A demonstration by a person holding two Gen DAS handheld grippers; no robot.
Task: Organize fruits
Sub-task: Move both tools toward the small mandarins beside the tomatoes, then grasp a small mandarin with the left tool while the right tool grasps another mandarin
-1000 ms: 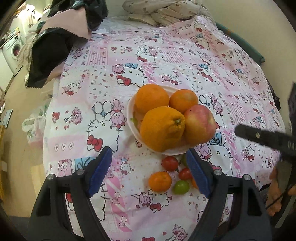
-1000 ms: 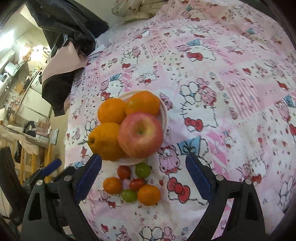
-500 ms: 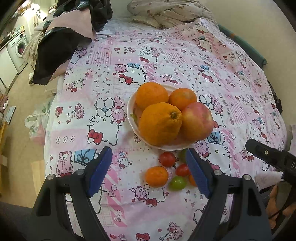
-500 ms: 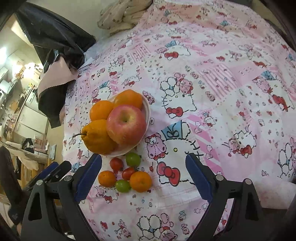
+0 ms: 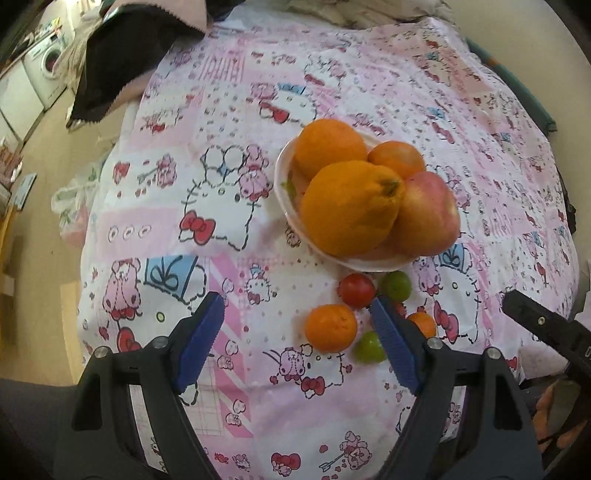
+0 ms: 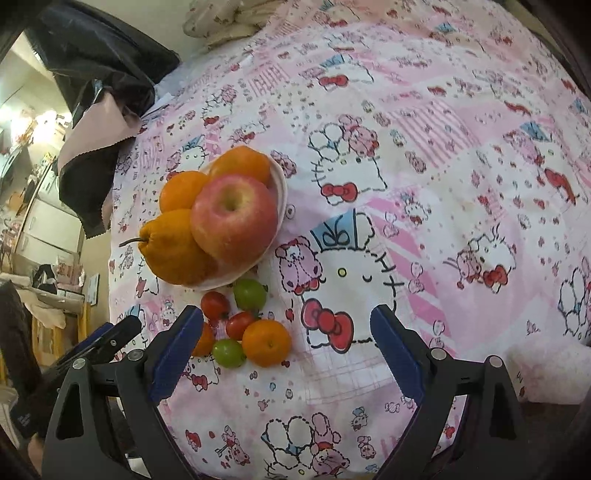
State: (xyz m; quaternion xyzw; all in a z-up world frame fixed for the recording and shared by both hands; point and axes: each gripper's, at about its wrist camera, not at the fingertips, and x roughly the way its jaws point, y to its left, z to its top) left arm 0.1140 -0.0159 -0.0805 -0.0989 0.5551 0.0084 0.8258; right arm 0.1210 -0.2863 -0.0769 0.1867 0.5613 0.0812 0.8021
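Note:
A white plate (image 5: pixel 282 173) (image 6: pixel 281 184) holds three oranges and a red apple (image 5: pixel 424 218) (image 6: pixel 234 218). In front of it lie small fruits: a small orange (image 5: pixel 330 326), a red tomato (image 5: pixel 356 290), a green one (image 5: pixel 397 285), another green one (image 5: pixel 369 347) and a second small orange (image 6: pixel 266 342). My left gripper (image 5: pixel 297 339) is open and empty, above the cloth, just near of the small fruits. My right gripper (image 6: pixel 286 350) is open and empty, with the small fruits by its left finger.
The pink patterned cloth (image 5: pixel 229 206) covers a table whose left edge drops to the floor (image 5: pixel 33 192). Dark cloths (image 5: pixel 122 62) lie at the far left corner, a bundled blanket (image 6: pixel 236 22) at the back. The other gripper (image 5: pixel 546 328) shows at the right.
Both grippers have pulled back and lower toward the table's near edge; the plate and small fruits look closer in both views. Nothing was picked up.

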